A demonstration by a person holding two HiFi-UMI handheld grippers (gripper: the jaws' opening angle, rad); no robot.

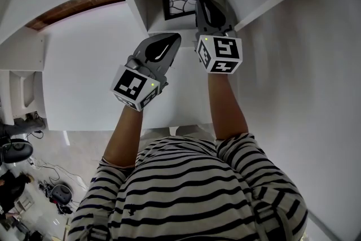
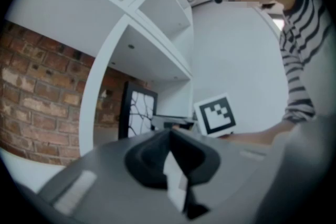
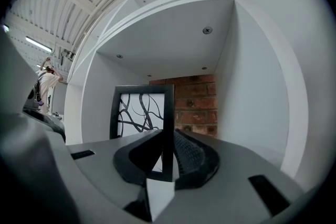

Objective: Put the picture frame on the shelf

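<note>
A black picture frame (image 1: 183,0) with a white branch-pattern print stands upright in a white shelf cubby (image 1: 141,14) straight ahead. My right gripper (image 1: 206,7) reaches into that cubby. In the right gripper view its jaws (image 3: 168,134) are shut on the frame's (image 3: 139,113) right-hand bar, which runs down between the pads. My left gripper (image 1: 174,39) hangs just outside the cubby's front, lower and to the left, shut with nothing in it (image 2: 169,131). The left gripper view shows the frame (image 2: 137,112) from the side, with the right gripper's marker cube (image 2: 215,115) beside it.
The cubby has no back panel, so a red brick wall (image 3: 194,102) shows behind it. White side walls and a ceiling close it in tightly. More cubbies (image 2: 157,8) lie above and to the left. Cables and gear (image 1: 56,192) sit on the floor at lower left.
</note>
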